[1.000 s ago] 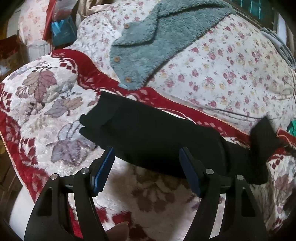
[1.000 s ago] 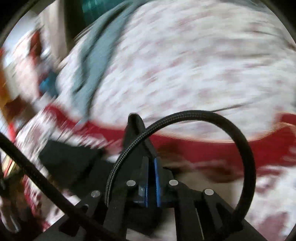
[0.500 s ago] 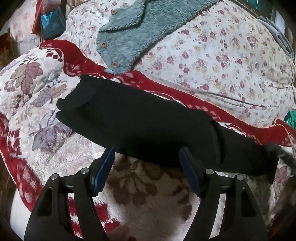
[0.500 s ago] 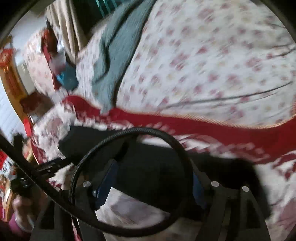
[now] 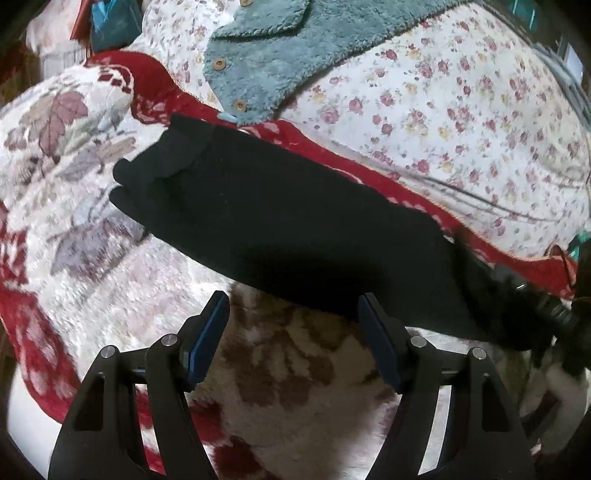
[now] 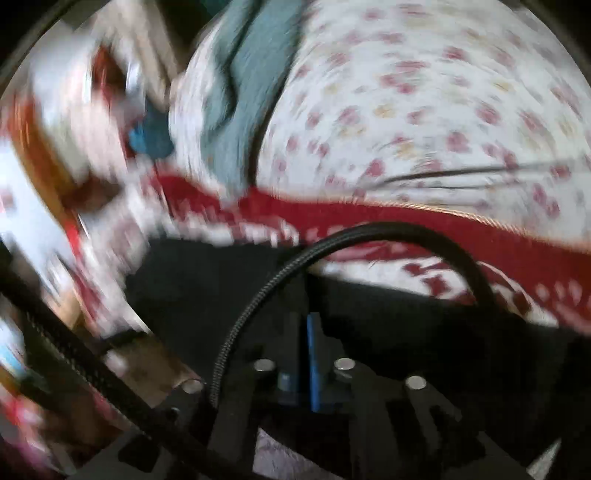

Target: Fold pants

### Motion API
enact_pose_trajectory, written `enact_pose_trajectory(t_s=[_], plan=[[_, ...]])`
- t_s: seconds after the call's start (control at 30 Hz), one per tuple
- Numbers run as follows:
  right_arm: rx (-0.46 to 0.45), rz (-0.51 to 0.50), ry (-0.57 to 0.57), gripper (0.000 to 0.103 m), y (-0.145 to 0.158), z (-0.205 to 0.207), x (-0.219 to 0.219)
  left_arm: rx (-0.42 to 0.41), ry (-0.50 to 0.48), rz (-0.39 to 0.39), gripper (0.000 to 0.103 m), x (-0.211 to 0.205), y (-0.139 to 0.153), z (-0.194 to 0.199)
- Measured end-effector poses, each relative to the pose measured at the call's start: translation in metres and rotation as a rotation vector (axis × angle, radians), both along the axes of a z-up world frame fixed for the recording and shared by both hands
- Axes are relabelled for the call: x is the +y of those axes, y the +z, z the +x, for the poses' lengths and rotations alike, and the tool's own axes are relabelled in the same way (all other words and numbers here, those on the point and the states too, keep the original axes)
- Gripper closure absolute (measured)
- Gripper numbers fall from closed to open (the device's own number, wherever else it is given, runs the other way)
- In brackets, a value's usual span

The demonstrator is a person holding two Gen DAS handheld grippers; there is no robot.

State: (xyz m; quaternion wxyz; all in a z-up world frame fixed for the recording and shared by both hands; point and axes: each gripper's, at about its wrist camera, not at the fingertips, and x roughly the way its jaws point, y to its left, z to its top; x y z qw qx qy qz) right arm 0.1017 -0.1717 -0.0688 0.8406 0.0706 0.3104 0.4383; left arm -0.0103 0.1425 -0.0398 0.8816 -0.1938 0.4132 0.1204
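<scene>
The black pants (image 5: 295, 225) lie as a long folded strip across the red and white patterned blanket (image 5: 92, 236). My left gripper (image 5: 293, 314) is open and empty, its fingertips just short of the strip's near edge. In the blurred right wrist view my right gripper (image 6: 304, 321) is shut over the black pants (image 6: 229, 288), its blue pads pressed together; whether fabric is pinched between them is unclear. The right gripper also shows at the strip's right end in the left wrist view (image 5: 546, 306).
A teal fleece garment (image 5: 295, 55) with wooden buttons lies on the floral quilt (image 5: 461, 110) behind the pants. A braided black cable (image 6: 332, 251) loops in front of the right camera. Clutter stands at the far left (image 5: 107, 22).
The right gripper opened, dropping the lifted pants end flat, then shut again at the strip's right end. The left gripper stayed open and drew slightly closer to the pants.
</scene>
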Motion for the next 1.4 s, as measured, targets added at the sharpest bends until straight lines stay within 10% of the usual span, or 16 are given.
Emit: enact_pose_trajectory(t_s=[0.13,0.27,0.33,0.37,0.4,0.67,0.73,0.8,0.87,1.17,1.4], plan=[[0.064,0.325,-0.08,0.102,0.031,0.02,-0.097,-0.063,-0.019,-0.001,0.031,-0.01,0.013,-0.007],[-0.043,0.2,-0.116,0.098,0.062,0.006,-0.112,-0.087,-0.047,0.062,0.031,-0.028,0.018,-0.008],[-0.024,0.095,-0.1,0.064,0.057,-0.006,-0.084,-0.073,-0.046,0.083,0.031,-0.031,0.015,-0.005],[-0.002,0.048,-0.101,0.026,0.05,-0.009,-0.068,-0.059,-0.041,0.078,0.031,-0.03,0.012,-0.004],[0.01,0.01,-0.088,0.017,0.042,-0.013,-0.05,-0.045,-0.039,0.064,0.031,-0.029,0.01,-0.003],[-0.115,-0.309,-0.024,0.019,-0.01,-0.025,0.072,-0.034,0.006,0.042,0.031,-0.012,0.003,-0.009],[-0.17,-0.361,-0.006,0.032,-0.023,-0.019,0.079,-0.025,0.002,0.039,0.031,-0.012,0.0,-0.008],[-0.216,-0.364,0.013,0.071,-0.022,-0.014,0.074,-0.026,0.003,0.048,0.031,-0.011,-0.001,-0.008],[-0.187,-0.309,0.033,0.09,-0.016,-0.005,0.059,-0.02,0.01,0.04,0.031,-0.009,-0.003,-0.006],[-0.022,0.15,-0.067,0.093,0.021,0.03,-0.071,-0.057,-0.021,0.034,0.031,-0.015,0.009,-0.013],[-0.137,0.419,-0.282,0.095,0.107,0.083,-0.19,-0.044,-0.036,0.034,0.031,-0.023,0.009,-0.001]])
